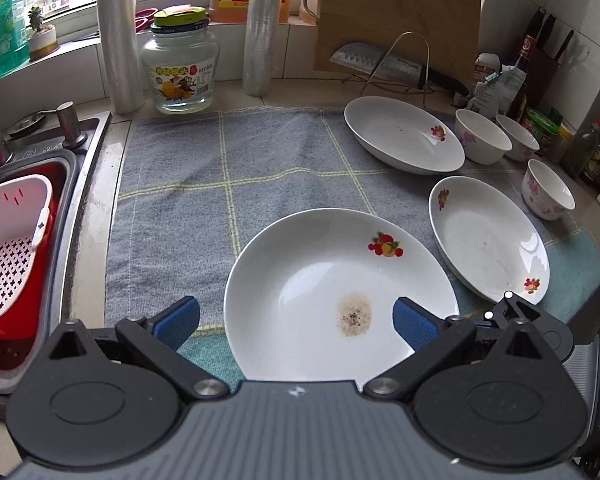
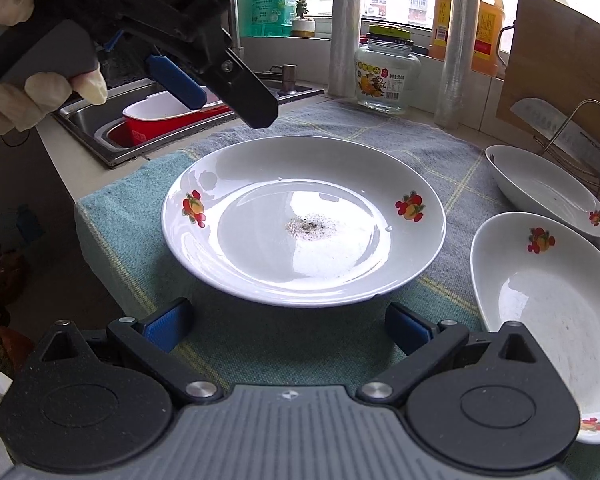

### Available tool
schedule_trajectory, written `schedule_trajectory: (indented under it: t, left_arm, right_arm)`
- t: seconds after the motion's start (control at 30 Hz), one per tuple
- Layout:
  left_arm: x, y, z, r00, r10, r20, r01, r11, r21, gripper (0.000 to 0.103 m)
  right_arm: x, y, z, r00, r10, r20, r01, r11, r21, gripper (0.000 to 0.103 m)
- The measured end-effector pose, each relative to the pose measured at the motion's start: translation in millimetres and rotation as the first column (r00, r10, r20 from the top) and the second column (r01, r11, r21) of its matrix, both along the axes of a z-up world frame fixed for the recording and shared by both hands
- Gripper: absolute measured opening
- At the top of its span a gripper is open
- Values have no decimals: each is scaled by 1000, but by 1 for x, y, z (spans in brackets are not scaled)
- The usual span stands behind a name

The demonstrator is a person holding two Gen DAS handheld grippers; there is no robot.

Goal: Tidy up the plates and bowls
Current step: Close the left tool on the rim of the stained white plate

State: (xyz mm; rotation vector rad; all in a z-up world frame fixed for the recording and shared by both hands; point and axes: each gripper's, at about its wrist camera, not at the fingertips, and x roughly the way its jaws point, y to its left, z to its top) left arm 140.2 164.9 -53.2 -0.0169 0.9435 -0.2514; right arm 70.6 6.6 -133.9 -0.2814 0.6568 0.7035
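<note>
**Left wrist view: dirty plate dead ahead**

I've got the left gripper (image 1: 296, 318) spread wide over the near plate (image 1: 332, 280), gripping nothing. It's white, fruit decals on the rim, brown crusty smudge in the middle, sitting on the checked towel (image 1: 220, 184). Right gripper (image 2: 288, 326) gapes empty just short of it.

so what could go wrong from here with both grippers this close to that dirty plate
1. Both the left gripper and the right gripper are open around the speckled plate; closing in together, they might collide.
2. The plate's glossy, sloped rim could slip from the pads when pinched.
3. The oval dish lies close beside it, so a tilted lift may knock it, or spill the residue onto the towel.
</note>
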Motion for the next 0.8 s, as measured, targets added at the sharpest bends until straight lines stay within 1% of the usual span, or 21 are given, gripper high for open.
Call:
schedule_trajectory:
  t: [0.13, 0.3, 0.5, 0.63, 0.8]
  left_arm:
    - [21, 2, -8, 999, -49, -23, 49, 998, -28, 102]
    - [46, 3, -18, 991, -126, -51, 124, 992, -34, 102]
    - [70, -2, -26, 965, -243, -101, 244, 970, -4, 102]
    - [85, -4, -32, 948, -287, -141, 285, 958, -35, 101]
    - [99, -6, -37, 929, -329, -172, 322, 944, -67, 99]
  right_arm:
    - [-2, 0, -1, 1000, -8, 7, 8, 1000, 5, 103]
    - [-5, 2, 0, 999, -49, 2, 49, 999, 1, 103]
    - [-6, 6, 0, 996, -91, -2, 91, 996, 6, 103]
    - [-4, 10, 1, 993, -116, -10, 116, 993, 6, 103]
    - [-2, 13, 2, 991, -130, -15, 130, 992, 3, 103]
